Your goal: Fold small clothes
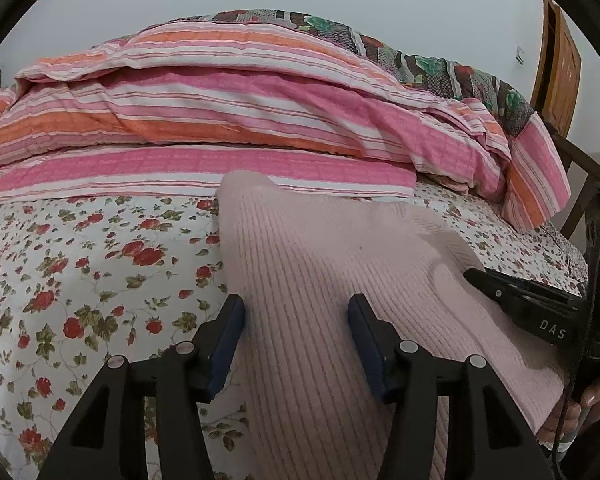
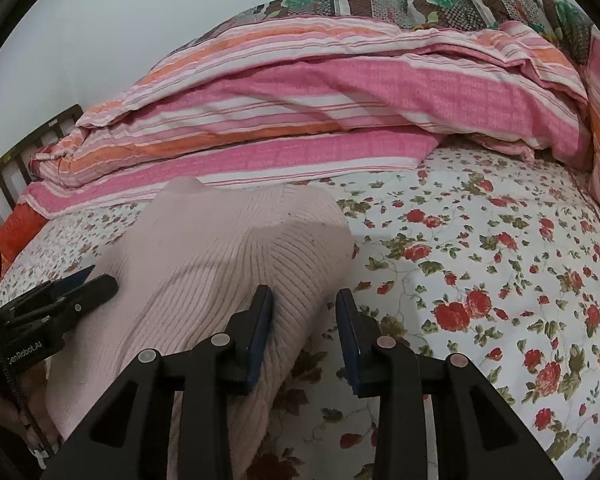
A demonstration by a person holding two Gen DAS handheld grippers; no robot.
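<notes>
Pale pink ribbed knit garment (image 1: 332, 280) lies on a bed with a floral sheet (image 1: 80, 264), its far end reaching toward a folded pink-and-orange striped quilt (image 1: 204, 120) at the back.

Left gripper (image 1: 296, 316): fingers (image 1: 230, 344) apart, knit fabric fills the gap between them and runs on ahead of the tips. Left pad sits at the garment's left edge, right pad over the cloth. Whether the pads press the fabric cannot be told; the cloth looks flat, not pinched.

Right gripper (image 2: 304, 308): fingers (image 2: 258, 336) apart at a narrower gap. Left pad lies against the garment's (image 2: 220, 264) right edge; the cloth curves into the gap at the near end, while floral sheet (image 2: 480, 280) shows between the tips. Right pad is over bare sheet. No clear pinch visible, grip uncertain.

Each gripper shows in the other's view: the right one (image 1: 512, 292) right of the left fingers, tips resting on or just over the garment; the left one (image 2: 72, 292) left of the right fingers at the cloth's left side. A hand (image 1: 580, 408) shows at the lower right edge of the left view, holding the handle.

Striped quilt (image 2: 300, 112) lies well ahead of both sets of fingers, a darker patterned blanket (image 2: 440, 4) behind it. Wooden door (image 1: 560, 68) far right of the left fingers.
</notes>
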